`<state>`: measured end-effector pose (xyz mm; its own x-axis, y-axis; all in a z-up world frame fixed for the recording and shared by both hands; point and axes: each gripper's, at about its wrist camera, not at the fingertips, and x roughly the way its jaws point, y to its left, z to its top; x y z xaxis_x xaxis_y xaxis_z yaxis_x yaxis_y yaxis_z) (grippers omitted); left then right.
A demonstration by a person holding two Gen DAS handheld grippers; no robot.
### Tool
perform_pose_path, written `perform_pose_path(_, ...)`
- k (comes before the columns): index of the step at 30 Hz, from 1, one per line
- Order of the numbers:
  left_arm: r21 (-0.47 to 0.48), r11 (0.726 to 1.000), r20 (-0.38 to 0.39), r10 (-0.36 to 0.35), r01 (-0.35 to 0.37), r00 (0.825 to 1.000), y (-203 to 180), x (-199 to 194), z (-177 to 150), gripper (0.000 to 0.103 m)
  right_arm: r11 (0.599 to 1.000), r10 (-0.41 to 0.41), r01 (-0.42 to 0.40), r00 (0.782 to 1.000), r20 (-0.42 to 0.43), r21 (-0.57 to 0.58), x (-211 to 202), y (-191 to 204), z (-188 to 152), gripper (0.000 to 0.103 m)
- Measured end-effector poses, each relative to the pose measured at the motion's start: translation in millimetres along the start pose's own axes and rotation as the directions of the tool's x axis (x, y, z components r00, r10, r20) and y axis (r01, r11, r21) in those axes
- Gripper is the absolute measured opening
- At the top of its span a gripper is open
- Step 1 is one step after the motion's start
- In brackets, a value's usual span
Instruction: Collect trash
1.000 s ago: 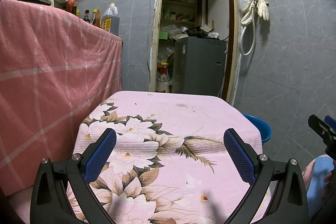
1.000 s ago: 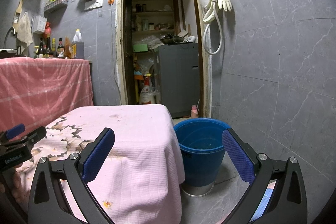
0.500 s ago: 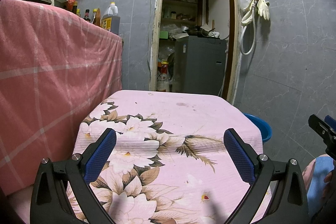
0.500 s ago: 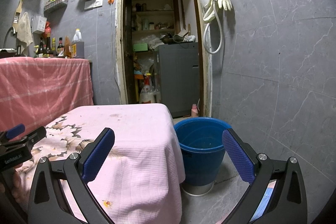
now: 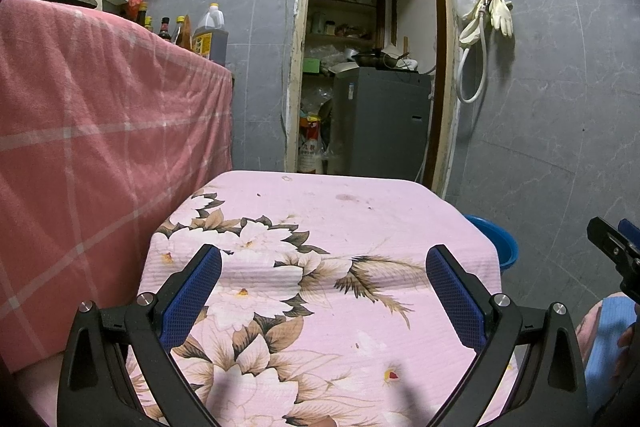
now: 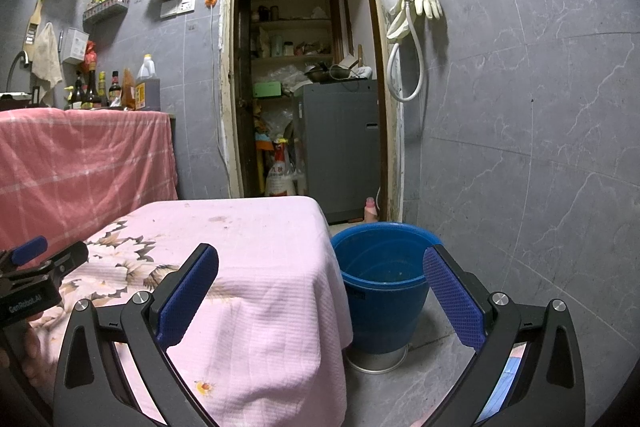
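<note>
Trash is nowhere visible on the floral-clothed bench (image 5: 320,227), so with both the left gripper (image 5: 323,291) and right gripper (image 6: 320,291) held jaws apart and empty, we judge a slow scan wise before heading toward the blue bucket (image 6: 380,291) beside the bench's right edge.

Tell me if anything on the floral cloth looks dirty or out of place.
The floral cloth has a brownish stain and small dark specks near its far edge. No loose trash shows on it. Both claws, left and right, are open and empty.

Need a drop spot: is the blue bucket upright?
Upright: the blue bucket stands on the floor beside the table, mouth up, nothing visible inside.
</note>
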<state>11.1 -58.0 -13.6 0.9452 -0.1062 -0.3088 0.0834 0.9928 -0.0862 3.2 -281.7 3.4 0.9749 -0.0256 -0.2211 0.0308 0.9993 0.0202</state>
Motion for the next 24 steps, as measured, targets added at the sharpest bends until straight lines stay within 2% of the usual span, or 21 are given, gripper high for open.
perform_pose_path(24,-0.005,1.000,-0.026,0.023,-0.023,0.999,-2.4,8.7,-4.8,0.100,1.000,0.001,-0.001,1.000,-0.002,0.001,-0.4,1.9,-2.0,0.103)
